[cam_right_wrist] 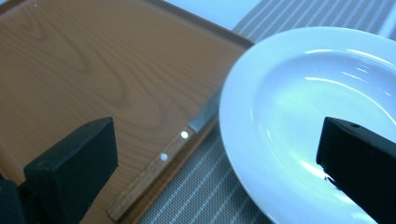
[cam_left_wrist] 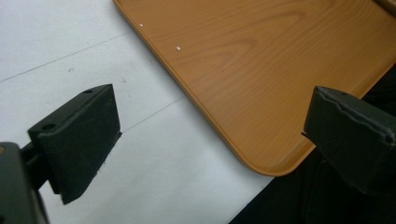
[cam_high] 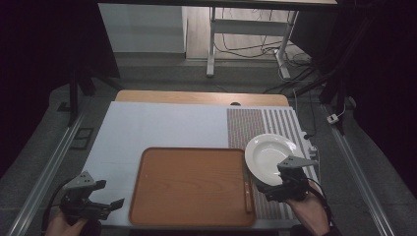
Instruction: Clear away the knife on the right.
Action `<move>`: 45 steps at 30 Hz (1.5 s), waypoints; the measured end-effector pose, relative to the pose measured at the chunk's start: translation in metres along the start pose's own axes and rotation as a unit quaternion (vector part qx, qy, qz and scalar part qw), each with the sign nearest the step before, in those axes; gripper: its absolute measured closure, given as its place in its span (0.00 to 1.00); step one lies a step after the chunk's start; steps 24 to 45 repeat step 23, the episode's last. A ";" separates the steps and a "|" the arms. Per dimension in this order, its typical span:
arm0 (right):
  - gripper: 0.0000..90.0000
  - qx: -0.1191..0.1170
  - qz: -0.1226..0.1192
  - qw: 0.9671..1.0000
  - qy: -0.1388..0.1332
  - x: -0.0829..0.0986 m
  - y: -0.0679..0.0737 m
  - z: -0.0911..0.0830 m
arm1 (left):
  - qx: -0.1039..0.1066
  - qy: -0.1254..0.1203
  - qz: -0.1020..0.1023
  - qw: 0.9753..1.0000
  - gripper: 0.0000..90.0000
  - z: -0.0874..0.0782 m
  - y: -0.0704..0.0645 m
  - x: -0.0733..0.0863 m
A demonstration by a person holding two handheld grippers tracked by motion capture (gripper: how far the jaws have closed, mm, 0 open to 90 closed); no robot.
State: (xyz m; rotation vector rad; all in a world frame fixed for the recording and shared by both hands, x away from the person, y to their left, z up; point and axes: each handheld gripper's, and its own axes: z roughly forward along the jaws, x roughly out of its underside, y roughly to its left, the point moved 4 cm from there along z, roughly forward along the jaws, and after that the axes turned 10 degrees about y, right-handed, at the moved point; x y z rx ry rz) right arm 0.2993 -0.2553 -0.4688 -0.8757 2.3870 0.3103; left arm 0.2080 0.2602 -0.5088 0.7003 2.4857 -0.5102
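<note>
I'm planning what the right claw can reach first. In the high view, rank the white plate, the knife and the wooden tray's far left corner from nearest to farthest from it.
1. White plate: directly under the right claw.
2. Knife: just to its left, along the tray's right edge.
3. Wooden tray's far left corner: across the tray, farthest.

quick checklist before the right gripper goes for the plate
1. Right gripper open: ok, jaws stand wide apart.
2. Plate free to grasp: ok, nothing lies in it.
3. Jaws straddling the plate rim: not ok, one jaw hangs over the bowl and the other over the tray.
4. Knife out of the way: not ok, it lies along the tray's right edge beside the plate.
5. Left gripper clear: ok, open, at the tray's left corner.
</note>
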 end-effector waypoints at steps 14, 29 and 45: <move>0.00 0.038 0.051 0.998 -0.009 0.036 -0.010 -0.018 | 0.000 -0.001 -0.002 1.000 0.04 0.000 0.000 0.000; 0.00 0.055 0.072 0.996 0.004 0.051 -0.015 -0.019 | 0.001 -0.001 0.000 1.000 0.04 0.000 0.000 0.000; 0.00 0.055 0.072 0.996 0.004 0.051 -0.015 -0.019 | 0.001 -0.001 0.000 1.000 0.04 0.000 0.000 0.000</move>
